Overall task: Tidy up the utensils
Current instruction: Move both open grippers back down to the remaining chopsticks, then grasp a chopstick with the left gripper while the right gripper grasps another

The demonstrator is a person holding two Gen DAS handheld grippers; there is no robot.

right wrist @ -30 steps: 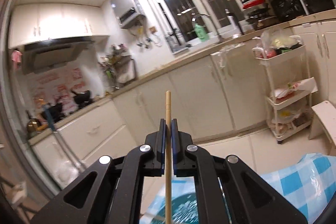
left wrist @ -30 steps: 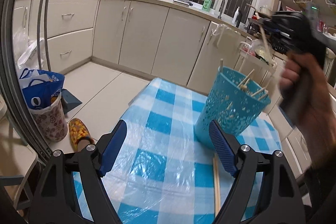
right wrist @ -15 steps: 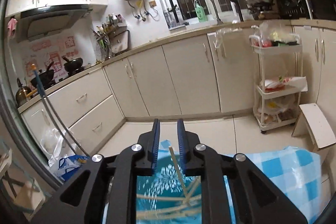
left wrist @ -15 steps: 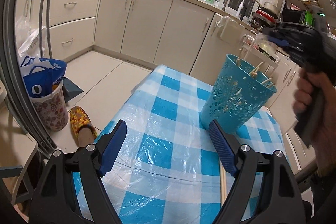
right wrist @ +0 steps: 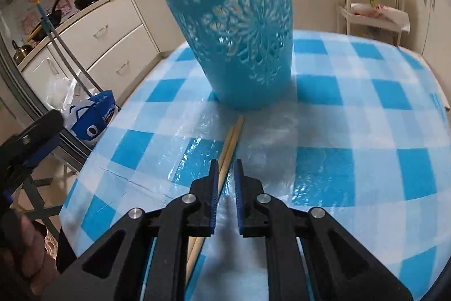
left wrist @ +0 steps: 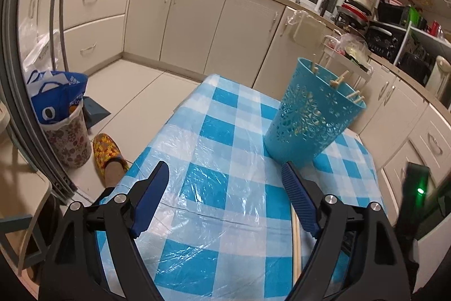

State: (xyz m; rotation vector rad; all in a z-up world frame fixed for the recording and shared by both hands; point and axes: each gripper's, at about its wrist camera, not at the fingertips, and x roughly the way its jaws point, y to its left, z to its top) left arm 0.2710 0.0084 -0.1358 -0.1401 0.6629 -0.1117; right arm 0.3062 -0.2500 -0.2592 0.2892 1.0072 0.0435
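Left wrist holder: blue perforated plastic cup (left wrist: 313,114) upright on the checked counter (left wrist: 225,114), wooden sticks inside.
Left tool (left wrist: 225,188): released, jaws wide.
Right wrist chopsticks (right wrist: 231,140): two pale wooden rods flat before the cup.
Right tool (right wrist: 226,177): slightly parted, over them, empty.

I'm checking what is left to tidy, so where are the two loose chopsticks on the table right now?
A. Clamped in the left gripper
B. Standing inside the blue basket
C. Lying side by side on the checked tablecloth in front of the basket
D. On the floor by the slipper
C: the two chopsticks lie flat together on the tablecloth, tips near the blue basket, under the slightly open right gripper.
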